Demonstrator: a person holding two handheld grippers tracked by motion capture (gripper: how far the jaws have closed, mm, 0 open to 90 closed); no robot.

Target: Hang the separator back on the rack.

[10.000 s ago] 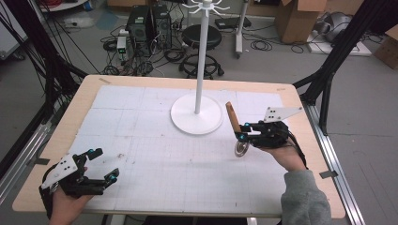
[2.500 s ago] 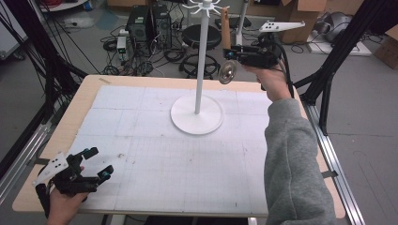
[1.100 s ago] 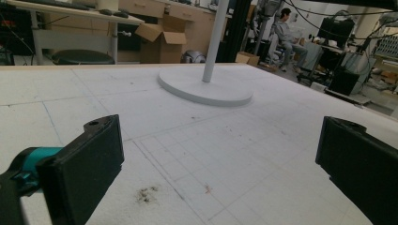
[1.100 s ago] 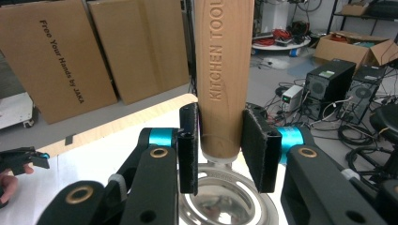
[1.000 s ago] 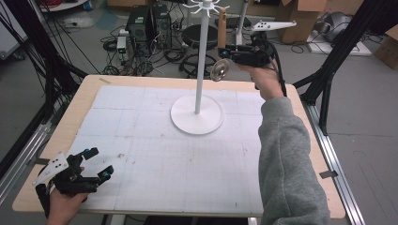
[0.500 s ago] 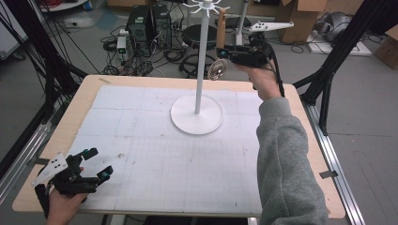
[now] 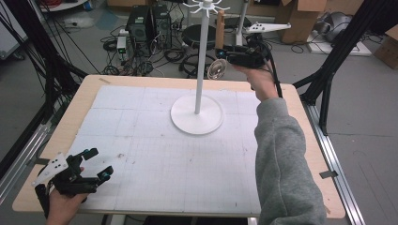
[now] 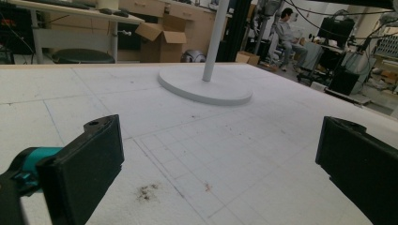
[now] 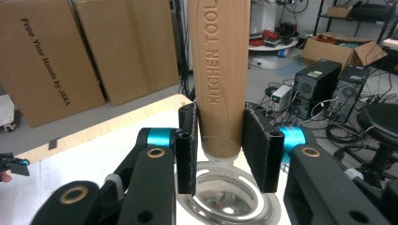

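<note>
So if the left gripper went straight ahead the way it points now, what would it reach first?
Probably the white stand's round base: it lies ahead of the open left gripper, slightly left of centre, with bare table between. Depth is uncertain.

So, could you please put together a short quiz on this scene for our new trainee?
1. True or false: the right tongs are shut on the wooden handle of a kitchen tool.
2. Multiple choice: where are the left tongs? A) raised beside the white stand; B) low at the near left corner of the table, open and holding nothing; C) shut on a box.
3. Fill in: below the handle, the tool ends in a round ____ part.

Key: 1 true. 2 B. 3 metal; it is held up beside the stand's pole, with the handle pointing up toward the hooks at the top.
</note>
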